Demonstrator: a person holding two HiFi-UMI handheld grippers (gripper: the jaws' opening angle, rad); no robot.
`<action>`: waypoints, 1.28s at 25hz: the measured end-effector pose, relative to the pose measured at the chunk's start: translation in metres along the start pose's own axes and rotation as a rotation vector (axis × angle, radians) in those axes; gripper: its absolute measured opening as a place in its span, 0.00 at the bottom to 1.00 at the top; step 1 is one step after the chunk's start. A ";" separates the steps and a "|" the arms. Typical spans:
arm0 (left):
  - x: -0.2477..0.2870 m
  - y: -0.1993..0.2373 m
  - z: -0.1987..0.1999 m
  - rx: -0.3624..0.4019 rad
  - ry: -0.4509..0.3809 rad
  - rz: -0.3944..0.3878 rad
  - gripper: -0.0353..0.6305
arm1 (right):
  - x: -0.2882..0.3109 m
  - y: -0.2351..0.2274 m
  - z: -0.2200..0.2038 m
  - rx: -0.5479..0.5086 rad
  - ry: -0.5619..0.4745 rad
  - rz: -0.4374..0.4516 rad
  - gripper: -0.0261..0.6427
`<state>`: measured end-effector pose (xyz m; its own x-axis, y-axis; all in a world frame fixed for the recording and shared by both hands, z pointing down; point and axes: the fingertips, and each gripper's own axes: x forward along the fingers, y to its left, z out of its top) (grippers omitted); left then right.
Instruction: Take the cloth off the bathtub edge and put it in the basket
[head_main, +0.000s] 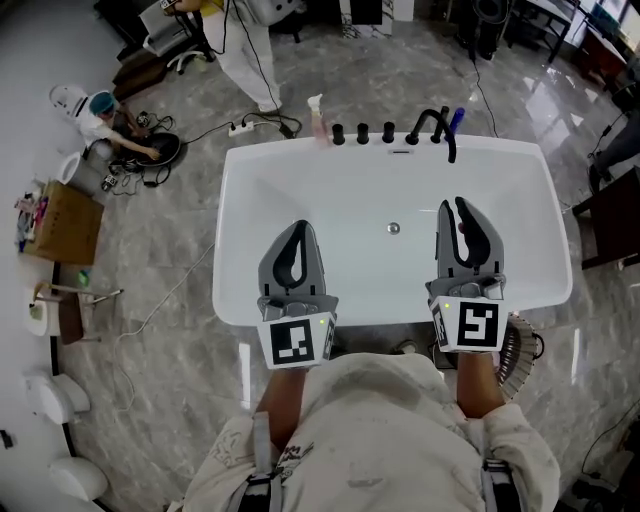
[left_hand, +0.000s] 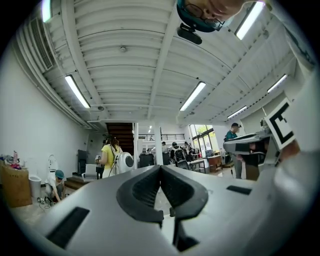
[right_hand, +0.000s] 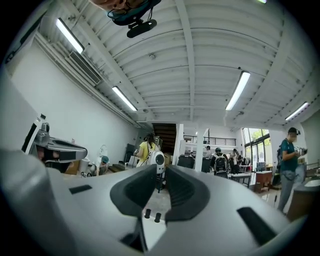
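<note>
The bathtub (head_main: 240, 165) is a glossy white rectangle with rounded corners and a broad, smooth rim. Its basin holds only a small round metal drain (head_main: 394, 228). Along the far rim stand a row of matte black knobs (head_main: 362, 133) and a curved black faucet (head_main: 435, 124), with a pale pink bottle (head_main: 317, 115) at their left end. The floor (head_main: 180, 240) around it is polished grey stone with a marbled pattern that mirrors the ceiling lights.

Both grippers are moulded grey plastic with dark ribbed pads, each carrying a white cube with black square markers, and both are held level over the near part of the tub. The left gripper (head_main: 300, 228) has its jaws together, tips touching and nothing between them. The right gripper (head_main: 455, 206) has its jaws narrow (a thin slit of the room shows between the tips), also with nothing in them.

The basket (head_main: 518, 352), round with a ribbed wall, sits on the floor just right of the near right corner of the tub, half hidden behind the right gripper; what is in it I cannot tell. The cloth shows in no view. A brown cardboard box (head_main: 68, 222) stands far left.
</note>
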<state>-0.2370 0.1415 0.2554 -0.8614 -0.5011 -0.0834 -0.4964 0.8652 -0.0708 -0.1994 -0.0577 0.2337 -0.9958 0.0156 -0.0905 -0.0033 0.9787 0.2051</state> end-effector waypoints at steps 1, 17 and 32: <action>0.000 0.000 0.002 0.002 -0.004 0.000 0.06 | -0.001 0.000 0.003 0.013 -0.012 0.002 0.09; -0.006 -0.008 0.008 0.002 -0.021 -0.019 0.06 | -0.015 0.013 0.014 0.022 -0.083 0.022 0.02; -0.013 -0.009 0.007 -0.029 -0.013 -0.057 0.06 | -0.015 0.023 0.016 0.016 -0.080 0.023 0.02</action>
<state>-0.2209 0.1396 0.2505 -0.8304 -0.5493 -0.0930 -0.5474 0.8355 -0.0468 -0.1831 -0.0327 0.2244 -0.9850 0.0536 -0.1639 0.0214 0.9811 0.1923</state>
